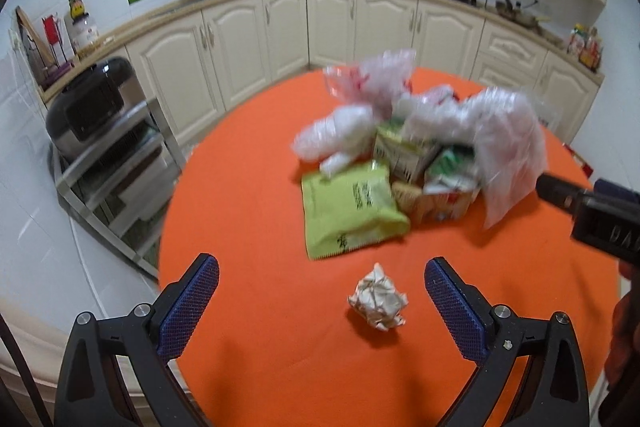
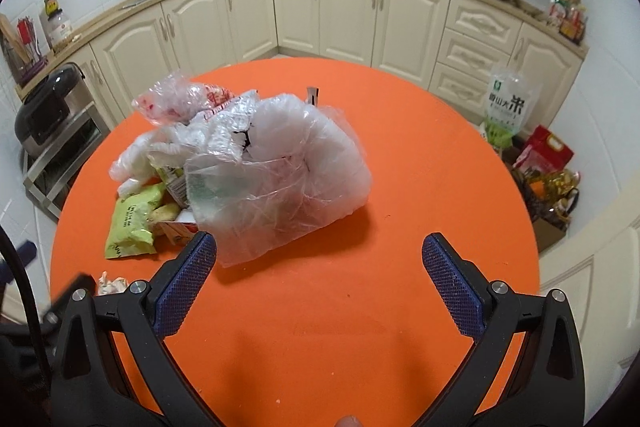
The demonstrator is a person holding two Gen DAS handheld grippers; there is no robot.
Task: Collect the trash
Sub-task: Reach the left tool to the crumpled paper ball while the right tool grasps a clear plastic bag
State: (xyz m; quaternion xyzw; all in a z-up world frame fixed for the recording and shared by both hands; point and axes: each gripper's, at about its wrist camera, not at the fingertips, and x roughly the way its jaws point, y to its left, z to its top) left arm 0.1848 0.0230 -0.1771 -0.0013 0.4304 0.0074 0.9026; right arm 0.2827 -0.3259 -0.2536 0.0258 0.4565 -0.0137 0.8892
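Observation:
A crumpled paper ball (image 1: 378, 303) lies on the round orange table (image 1: 248, 187), between the spread fingers of my open left gripper (image 1: 322, 279). Beyond it sits a trash pile: a green snack packet (image 1: 352, 211), cartons (image 1: 404, 151) and clear plastic bags (image 1: 508, 143). My right gripper (image 2: 319, 255) is open and empty just short of the big clear bag (image 2: 280, 179); its left fingertip (image 2: 202, 251) is close to the bag's near edge. The green packet (image 2: 132, 223) and the paper ball (image 2: 114, 285) show at its left. The right gripper's body (image 1: 592, 211) shows in the left wrist view.
Cream kitchen cabinets (image 2: 348, 15) curve around behind the table. A black cooker (image 1: 86, 107) on a metal rack stands to the left. A rice bag (image 2: 506, 107) and groceries (image 2: 548, 167) sit on the floor at the right. A bare stretch of orange table (image 2: 420, 147) lies right of the pile.

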